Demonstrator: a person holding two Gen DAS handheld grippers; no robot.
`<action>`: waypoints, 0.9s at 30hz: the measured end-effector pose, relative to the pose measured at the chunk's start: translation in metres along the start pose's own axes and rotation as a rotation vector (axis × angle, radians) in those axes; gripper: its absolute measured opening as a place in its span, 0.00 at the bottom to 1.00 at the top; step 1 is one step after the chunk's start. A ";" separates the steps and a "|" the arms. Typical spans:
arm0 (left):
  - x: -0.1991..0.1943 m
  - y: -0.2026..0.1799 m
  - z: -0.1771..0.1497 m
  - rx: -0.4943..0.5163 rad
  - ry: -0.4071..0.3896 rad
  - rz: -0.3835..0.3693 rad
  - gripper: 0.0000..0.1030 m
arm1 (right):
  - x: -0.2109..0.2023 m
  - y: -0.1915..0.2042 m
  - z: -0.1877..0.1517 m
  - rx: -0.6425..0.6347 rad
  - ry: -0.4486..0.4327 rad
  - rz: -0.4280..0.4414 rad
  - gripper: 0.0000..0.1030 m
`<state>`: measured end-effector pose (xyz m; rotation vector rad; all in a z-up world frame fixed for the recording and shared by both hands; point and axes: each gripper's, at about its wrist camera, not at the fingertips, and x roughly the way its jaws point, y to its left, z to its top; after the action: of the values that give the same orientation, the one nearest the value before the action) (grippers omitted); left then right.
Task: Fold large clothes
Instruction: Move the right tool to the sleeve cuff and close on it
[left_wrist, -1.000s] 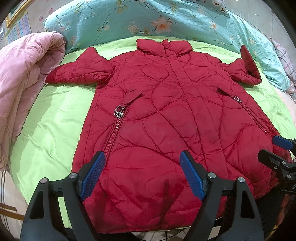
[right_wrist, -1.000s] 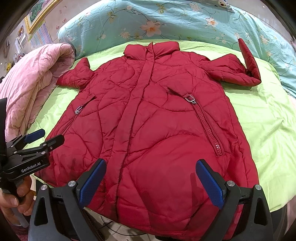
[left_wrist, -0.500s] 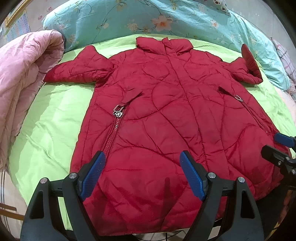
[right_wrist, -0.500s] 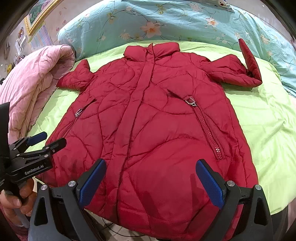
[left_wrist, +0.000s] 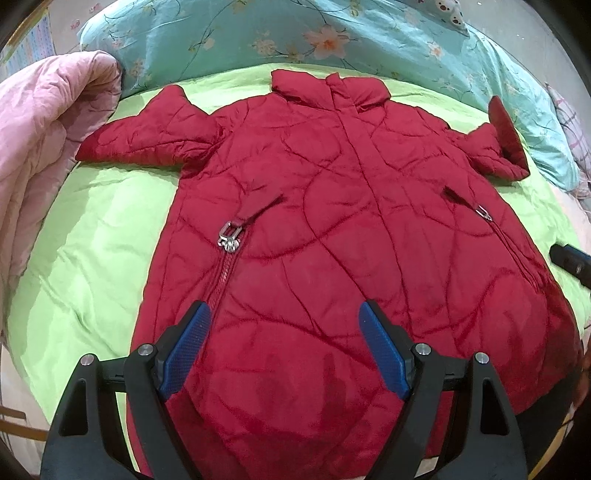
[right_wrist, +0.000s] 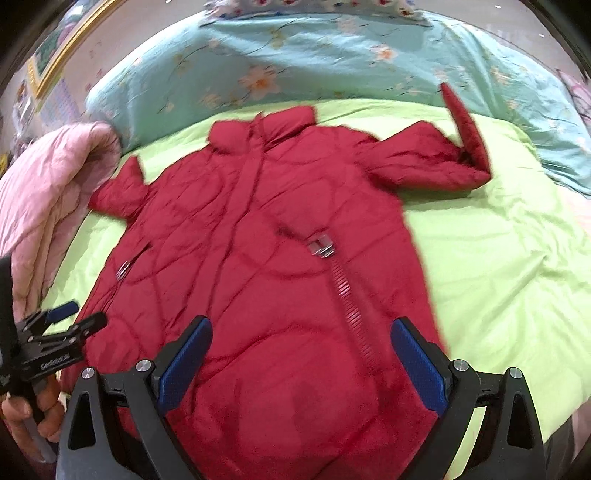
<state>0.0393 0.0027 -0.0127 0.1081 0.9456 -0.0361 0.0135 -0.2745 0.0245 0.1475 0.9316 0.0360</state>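
Note:
A red quilted coat (left_wrist: 332, 236) lies flat, front up, on a green bedsheet (left_wrist: 96, 258), collar toward the far side and both sleeves spread. My left gripper (left_wrist: 284, 347) hovers open above the coat's hem on its left half, near the left pocket zipper (left_wrist: 229, 240). In the right wrist view the same coat (right_wrist: 266, 288) fills the middle, and my right gripper (right_wrist: 301, 363) stands open over the hem beside the right pocket zipper (right_wrist: 325, 247). Neither gripper holds anything. The left gripper (right_wrist: 68, 319) also shows at the left edge, held by a hand (right_wrist: 33, 417).
A pink quilt (left_wrist: 37, 147) is bunched at the bed's left side. A teal floral duvet (left_wrist: 295, 40) runs along the far side. Bare green sheet (right_wrist: 509, 277) lies right of the coat. The right sleeve's cuff (right_wrist: 465, 125) stands up against the duvet.
The right gripper has swung toward the coat's right side and rolled a little; its view is blurred. The left gripper has drifted slightly left. Both stay open.

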 end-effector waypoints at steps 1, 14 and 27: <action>0.001 0.001 0.002 0.000 -0.005 0.002 0.81 | 0.001 -0.007 0.005 0.011 -0.006 -0.005 0.95; 0.027 0.008 0.030 -0.034 0.022 -0.024 0.80 | 0.024 -0.109 0.082 0.119 -0.103 -0.124 0.94; 0.062 0.013 0.064 -0.098 0.053 -0.061 0.80 | 0.091 -0.198 0.168 0.160 -0.138 -0.252 0.85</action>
<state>0.1280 0.0093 -0.0243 -0.0103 1.0022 -0.0430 0.1961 -0.4803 0.0228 0.1775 0.8092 -0.2794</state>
